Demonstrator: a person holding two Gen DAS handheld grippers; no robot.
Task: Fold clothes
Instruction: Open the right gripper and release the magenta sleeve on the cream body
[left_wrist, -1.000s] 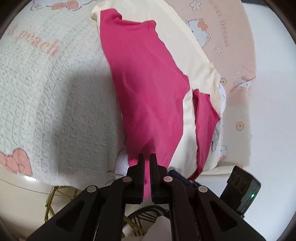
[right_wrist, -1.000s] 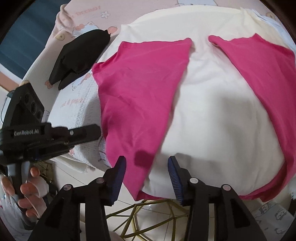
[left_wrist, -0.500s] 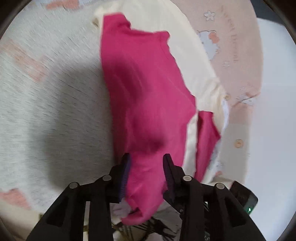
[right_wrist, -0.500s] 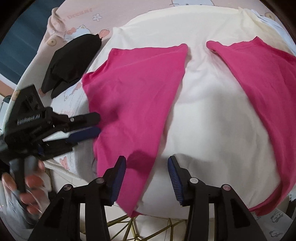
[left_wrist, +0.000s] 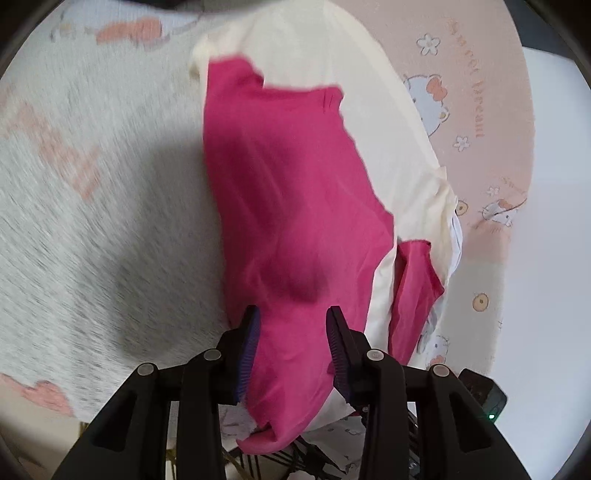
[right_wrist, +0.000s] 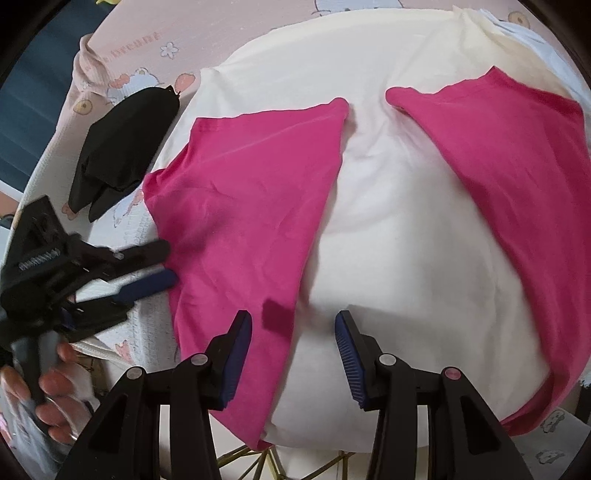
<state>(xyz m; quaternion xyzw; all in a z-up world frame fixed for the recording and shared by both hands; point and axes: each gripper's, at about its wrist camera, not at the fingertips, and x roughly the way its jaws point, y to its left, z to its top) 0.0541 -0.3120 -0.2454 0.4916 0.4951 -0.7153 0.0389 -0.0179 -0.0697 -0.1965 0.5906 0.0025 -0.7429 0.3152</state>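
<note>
A cream garment (right_wrist: 388, 221) lies spread on the bed, with a pink panel (right_wrist: 251, 192) folded over its left side and another pink panel (right_wrist: 517, 166) over its right. My right gripper (right_wrist: 292, 317) hovers open above the inner edge of the left panel and touches nothing. My left gripper (left_wrist: 293, 314) is open over that same pink panel (left_wrist: 288, 184); the cloth shows between its jaws but the pads do not press it. In the right wrist view the left gripper (right_wrist: 166, 266) sits at the panel's outer edge, held by a hand (right_wrist: 55, 384).
A black garment (right_wrist: 122, 140) lies at the back left on the pink cartoon blanket (left_wrist: 480, 110). A white textured cover (left_wrist: 92, 221) spreads left of the garment. Gold wire legs (right_wrist: 258, 458) show below the near edge. A black device (left_wrist: 484, 402) with a green light sits at the lower right.
My left gripper went from shut to open and slid in over the pink panel. The right wrist view shifted slightly; the right gripper stayed open.
</note>
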